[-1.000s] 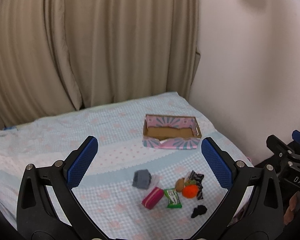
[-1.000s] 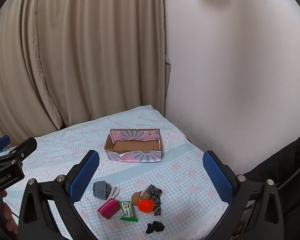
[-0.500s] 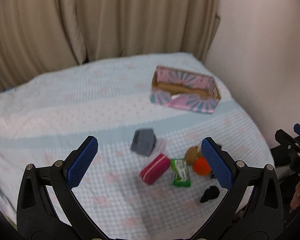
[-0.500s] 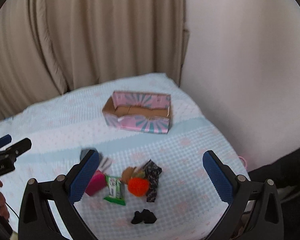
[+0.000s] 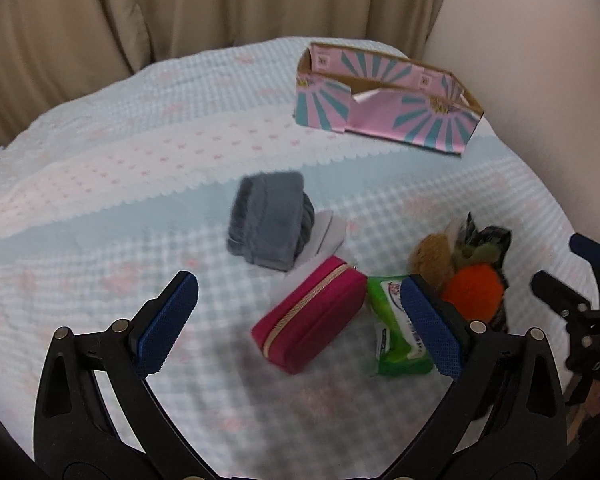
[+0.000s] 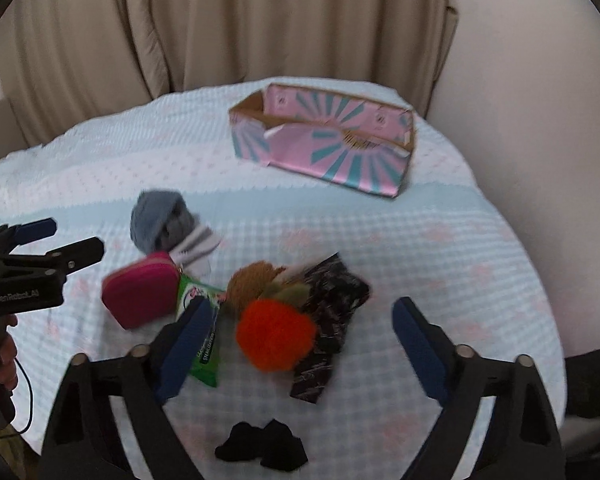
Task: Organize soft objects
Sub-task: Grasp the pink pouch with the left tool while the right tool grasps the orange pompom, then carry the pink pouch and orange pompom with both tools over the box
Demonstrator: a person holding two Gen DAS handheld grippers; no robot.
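Note:
A pile of soft items lies on the bed: a grey rolled sock (image 5: 268, 224) (image 6: 158, 218), a magenta zip pouch (image 5: 312, 314) (image 6: 140, 290), a green wipes pack (image 5: 396, 338) (image 6: 200, 320), an orange pompom (image 5: 474, 288) (image 6: 274, 334), a brown plush (image 6: 252, 282), a dark patterned cloth (image 6: 328, 320) and a small black cloth (image 6: 264, 446). A pink and teal open box (image 5: 384, 98) (image 6: 324, 144) stands behind. My left gripper (image 5: 298, 320) is open above the pouch. My right gripper (image 6: 304, 346) is open above the pompom.
The bed has a light blue and white dotted cover (image 5: 140, 152). Beige curtains (image 6: 220, 24) hang behind and a white wall (image 6: 540, 80) is on the right. The bed edge drops off at the right and near side.
Both grippers have tilted down and come much closer to the pile. Nothing on the bed has moved; both stay open.

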